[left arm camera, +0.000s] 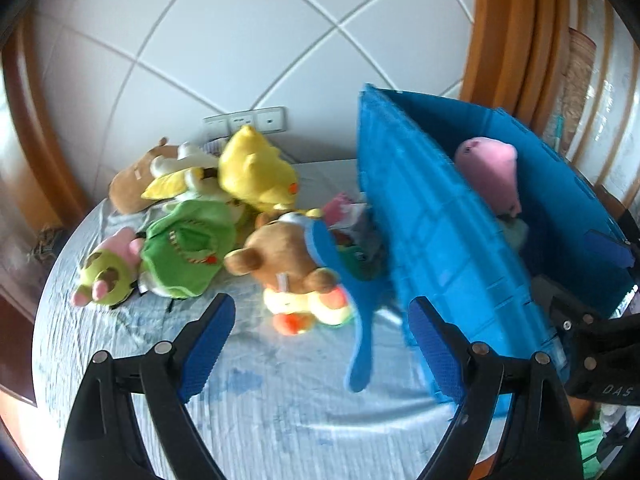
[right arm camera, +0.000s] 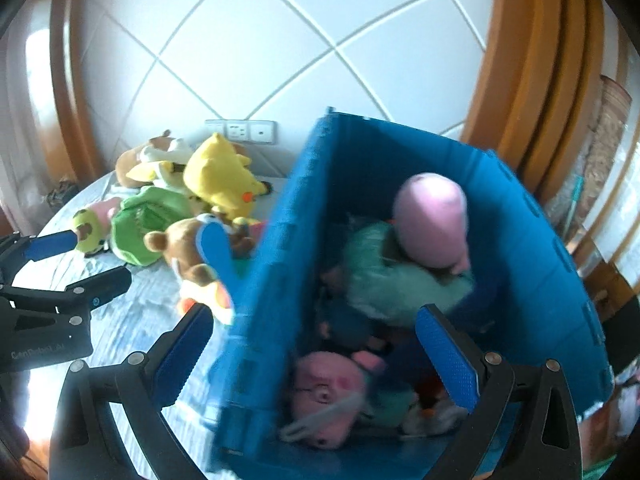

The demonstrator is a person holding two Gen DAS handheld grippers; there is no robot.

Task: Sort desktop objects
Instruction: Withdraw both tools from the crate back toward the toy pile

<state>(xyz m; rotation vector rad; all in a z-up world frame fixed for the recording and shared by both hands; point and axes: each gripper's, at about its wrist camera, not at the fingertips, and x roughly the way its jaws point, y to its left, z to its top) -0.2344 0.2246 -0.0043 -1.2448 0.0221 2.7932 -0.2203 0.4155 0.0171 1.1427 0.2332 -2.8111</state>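
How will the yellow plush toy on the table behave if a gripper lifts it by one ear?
The yellow plush toy looks soft and stuffed, so it will probably sag and dangle rather than stay stiff. It seems light for its bulk. Since it leans on the green plush and others, lifting it may shift them.

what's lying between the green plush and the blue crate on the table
The brown bear plush with a blue strap, lying atop an orange-yellow plush, sits between the green plush and blue crate, clearest in the left wrist view.
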